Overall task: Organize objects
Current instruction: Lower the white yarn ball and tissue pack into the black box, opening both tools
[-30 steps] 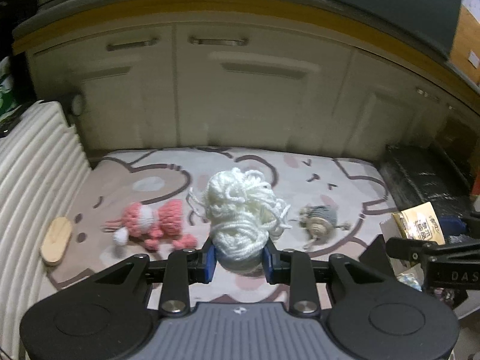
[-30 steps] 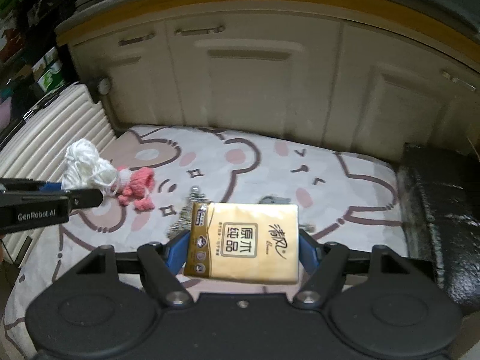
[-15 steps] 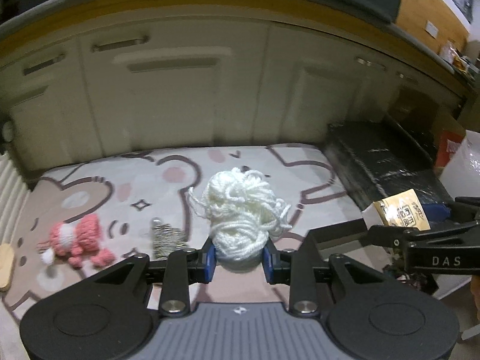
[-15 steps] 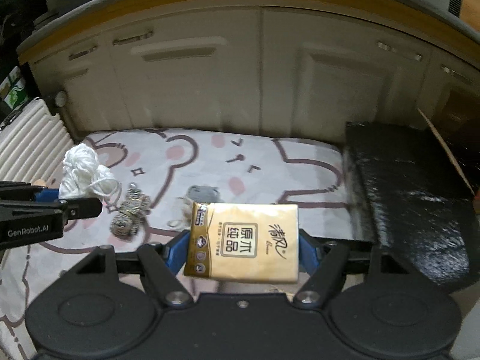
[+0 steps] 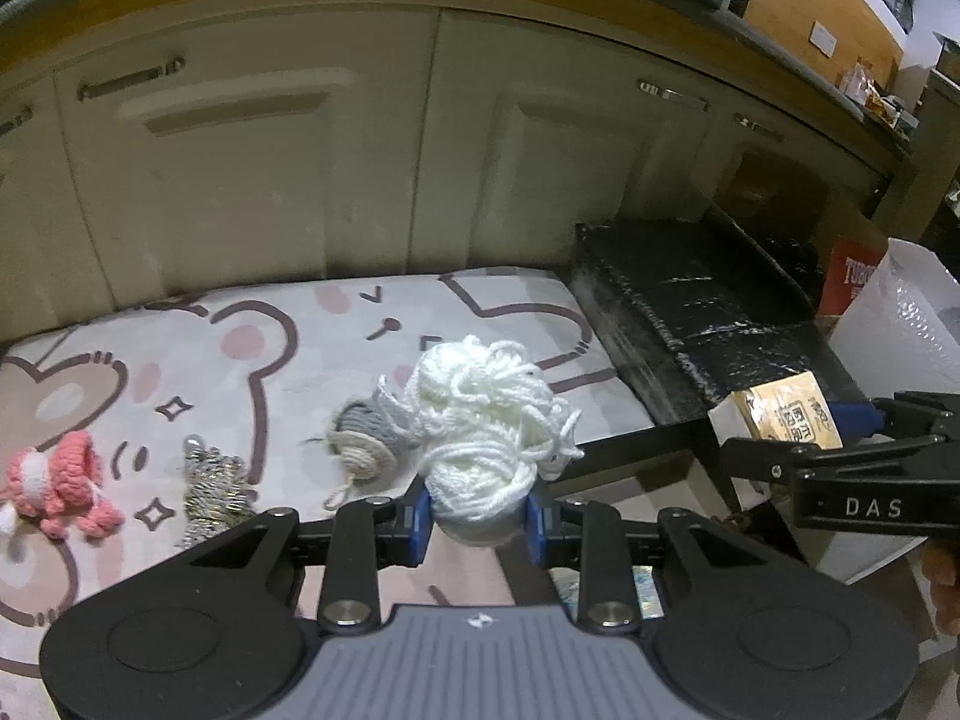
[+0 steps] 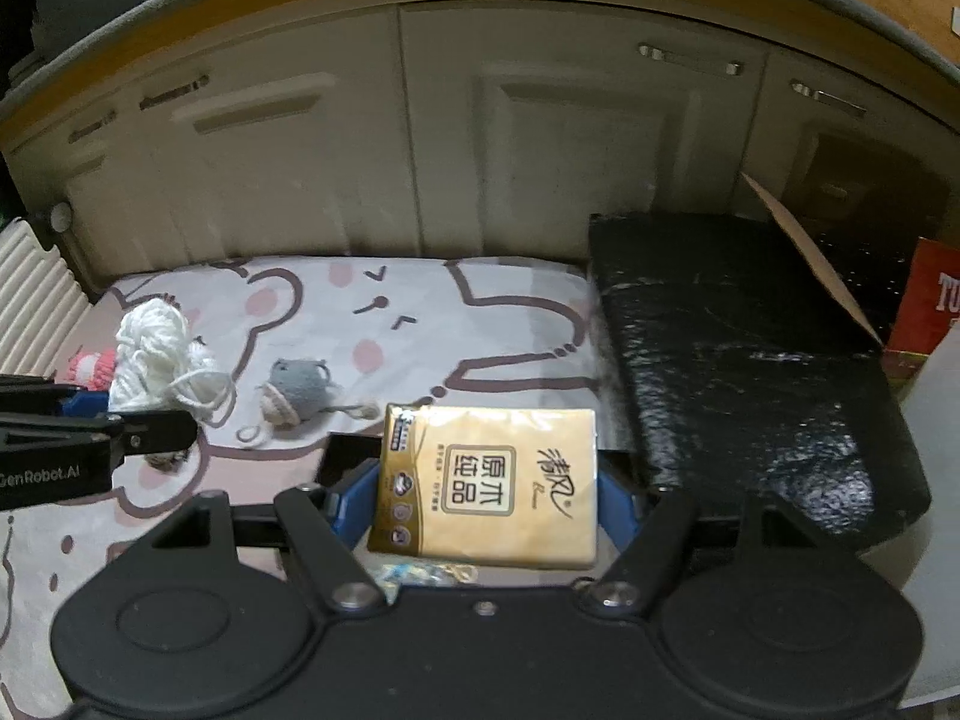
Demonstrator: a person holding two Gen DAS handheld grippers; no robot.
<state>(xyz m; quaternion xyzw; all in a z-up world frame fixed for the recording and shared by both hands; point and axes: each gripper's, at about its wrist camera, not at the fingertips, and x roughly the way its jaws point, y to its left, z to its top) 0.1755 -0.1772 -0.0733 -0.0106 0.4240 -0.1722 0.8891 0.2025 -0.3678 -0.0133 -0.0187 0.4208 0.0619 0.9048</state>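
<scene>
My left gripper is shut on a ball of white yarn and holds it above the cartoon-print mat. The yarn also shows in the right wrist view. My right gripper is shut on a gold tissue pack, held above the mat's right end; the pack also shows in the left wrist view. On the mat lie a grey crochet toy, a pink crochet toy and a silvery scrunched item.
A black wrapped block lies right of the mat. Cream cabinet doors stand behind. A cardboard flap, a red box and a white bag are at the far right. A ribbed white cushion is left.
Both grippers have swung to the right with their loads; the black block and right-hand boxes have come more into view, and the pink toy has slid toward the left edge.
</scene>
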